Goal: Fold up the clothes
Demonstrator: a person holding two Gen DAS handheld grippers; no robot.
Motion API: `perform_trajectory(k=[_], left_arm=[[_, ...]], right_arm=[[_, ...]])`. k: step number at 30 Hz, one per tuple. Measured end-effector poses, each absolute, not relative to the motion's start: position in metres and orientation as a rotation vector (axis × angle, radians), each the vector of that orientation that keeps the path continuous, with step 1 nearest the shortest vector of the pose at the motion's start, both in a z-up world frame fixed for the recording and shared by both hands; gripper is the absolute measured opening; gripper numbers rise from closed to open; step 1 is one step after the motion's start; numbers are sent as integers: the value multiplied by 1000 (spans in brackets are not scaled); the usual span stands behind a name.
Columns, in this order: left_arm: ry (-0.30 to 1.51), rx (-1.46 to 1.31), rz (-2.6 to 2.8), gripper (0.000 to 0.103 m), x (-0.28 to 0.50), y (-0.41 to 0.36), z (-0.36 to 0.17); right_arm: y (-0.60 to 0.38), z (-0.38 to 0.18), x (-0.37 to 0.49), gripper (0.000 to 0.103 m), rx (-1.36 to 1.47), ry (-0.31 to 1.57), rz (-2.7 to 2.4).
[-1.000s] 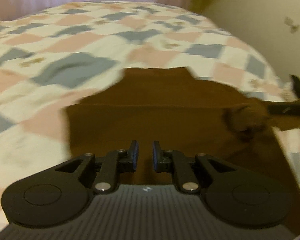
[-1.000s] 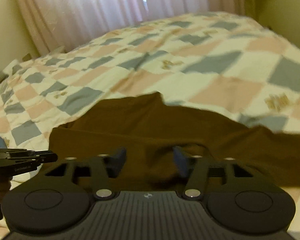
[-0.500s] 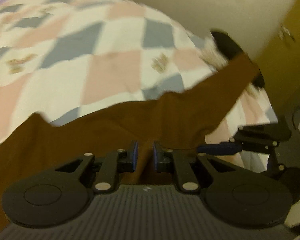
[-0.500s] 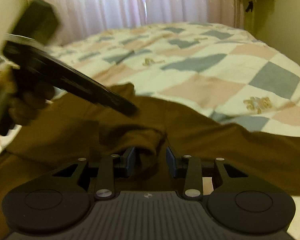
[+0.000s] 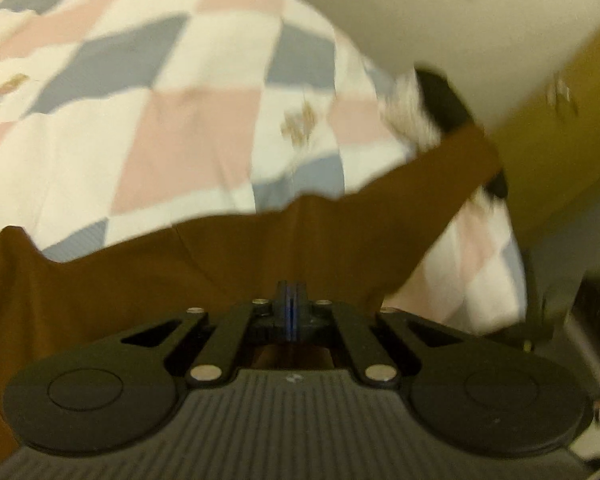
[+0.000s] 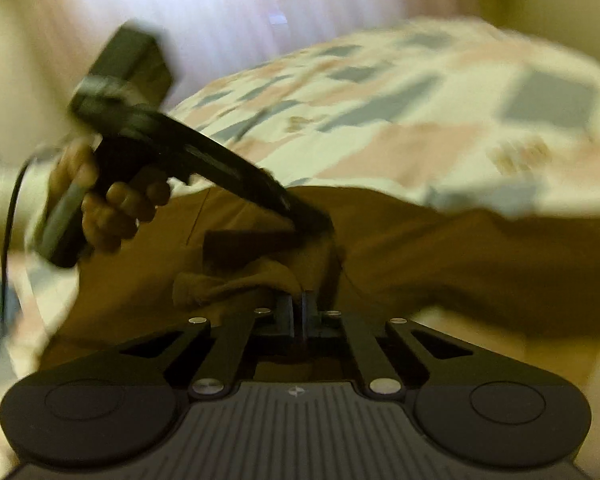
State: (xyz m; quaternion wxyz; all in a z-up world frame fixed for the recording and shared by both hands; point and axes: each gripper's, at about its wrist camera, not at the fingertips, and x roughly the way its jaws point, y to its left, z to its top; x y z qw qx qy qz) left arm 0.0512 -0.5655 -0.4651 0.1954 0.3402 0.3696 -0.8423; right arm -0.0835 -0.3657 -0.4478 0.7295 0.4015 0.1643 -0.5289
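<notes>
right wrist view: brown garment (image 6: pixel 440 264) spread across checked bedspread (image 6: pixel 380 120), mid-frame; right gripper (image 6: pixel 296 308) clamped on bunched fold, left gripper (image 6: pixel 312 220) pinched shut on cloth. folding barely begun, mostly unfolded.

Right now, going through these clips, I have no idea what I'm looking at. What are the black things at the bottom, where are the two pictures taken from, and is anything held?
No robot arm here: a person holds a two-finger gripper tool in each hand, with a wide-angle camera on each tool looking forward along its fingers. The black shape at the bottom of each picture is that tool's own body.

The left camera shows the left gripper, jaws shut; whether they pinch cloth is unclear. The right camera shows the right gripper, jaws shut on a bunched fold of the brown garment. It also shows the person's hand holding the left tool, whose tip reaches down to the same garment.

The garment lies on a bed with a checked quilt in pink, grey and cream.
</notes>
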Motion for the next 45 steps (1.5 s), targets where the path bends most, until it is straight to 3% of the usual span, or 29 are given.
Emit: perform_trajectory(k=[3, 6, 7, 9, 10, 11, 13, 16, 17, 20, 23, 28, 34, 35, 36, 37, 45], left_arm=[[957, 956, -2273, 0, 50, -562, -481], [951, 1021, -2190, 0, 46, -566, -503], [953, 1015, -2175, 0, 48, -567, -503], [961, 960, -2153, 1, 60, -564, -491], [933, 935, -2140, 1, 67, -559, -481], [903, 908, -2135, 2, 77, -552, -472], [914, 841, -2127, 2, 98, -535, -456], [998, 776, -2097, 2, 122, -509, -452], [1023, 767, -2087, 2, 127, -502, -454], [1122, 773, -2021, 2, 135, -481, -468], [1189, 765, -2020, 2, 136, -457, -473], [1203, 694, -1990, 11, 138, -428, -468], [1134, 658, -1887, 12, 152, -421, -470], [1128, 660, -1871, 12, 156, -421, -471], [1129, 660, -1854, 12, 161, -421, -472], [1125, 659, -1838, 12, 165, -421, -472], [990, 667, -1767, 16, 184, -424, -467]], right_arm=[[-355, -458, -85, 3, 1065, 338, -1262], [-354, -474, -73, 4, 1049, 457, -1294], [-355, -472, -70, 8, 1023, 485, -1279], [-355, -463, -67, 27, 970, 530, -1238], [-352, -456, -67, 43, 931, 543, -1221], [-348, -450, -67, 46, 885, 540, -1208], [-341, -439, -65, 45, 794, 519, -1184], [-333, -426, -64, 21, 691, 468, -1149], [-336, -429, -62, 21, 708, 446, -1143], [-347, -459, -46, 14, 743, 593, -1076], [-344, -456, -39, 21, 684, 664, -1026], [-381, -441, -88, 41, 940, 498, -1000], [-462, -471, -108, 45, 1111, 494, -901], [-469, -475, -105, 42, 1113, 507, -885], [-472, -477, -101, 30, 1107, 519, -871], [-475, -477, -98, 4, 1086, 531, -869], [-481, -467, -88, 9, 859, 587, -920]])
